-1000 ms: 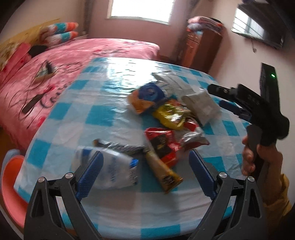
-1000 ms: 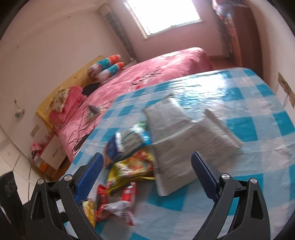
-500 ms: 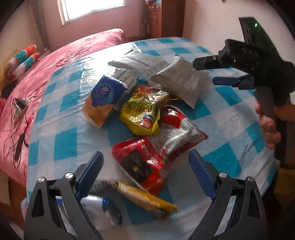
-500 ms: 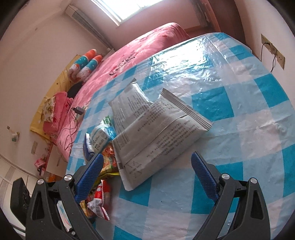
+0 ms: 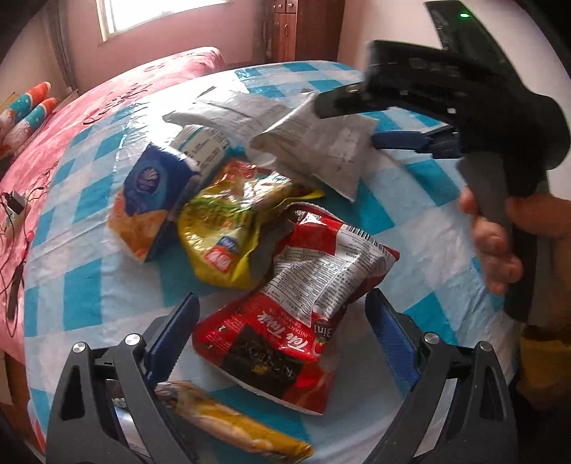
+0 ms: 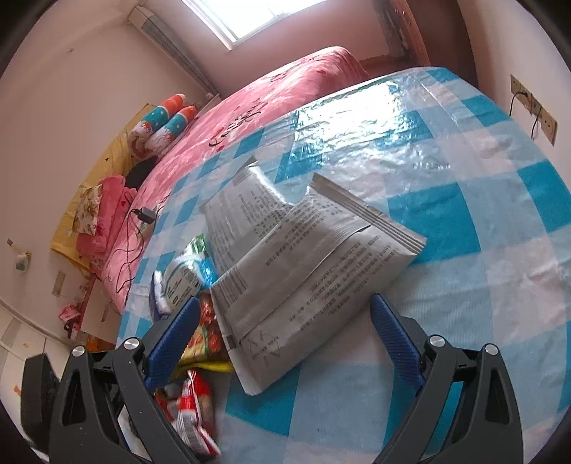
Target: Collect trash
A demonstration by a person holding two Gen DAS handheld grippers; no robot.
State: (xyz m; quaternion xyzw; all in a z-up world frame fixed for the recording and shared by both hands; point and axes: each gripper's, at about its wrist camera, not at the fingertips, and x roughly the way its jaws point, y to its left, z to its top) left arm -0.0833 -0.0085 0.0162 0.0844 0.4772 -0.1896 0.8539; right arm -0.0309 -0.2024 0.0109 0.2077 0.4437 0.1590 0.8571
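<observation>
A home bedroom — pink-covered bed [image 6: 285,92] with rolled pillows [image 6: 160,123] and folded bedding at its head, charger and cable [image 6: 142,216] lying on the cover. Close beside it, a table under a blue-and-white checked cloth [image 6: 464,214] — pink walls, bright window [image 6: 249,14], wooden cabinet [image 5: 303,28], wall socket [image 6: 535,107].

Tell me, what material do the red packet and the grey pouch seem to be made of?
Red packet: probably thin glossy plastic film, since it is crinkled, shiny and printed. Grey pouch: looks like matte foil or paper laminate, flat, with ribbed sealed edges; which one I cannot tell.
</observation>
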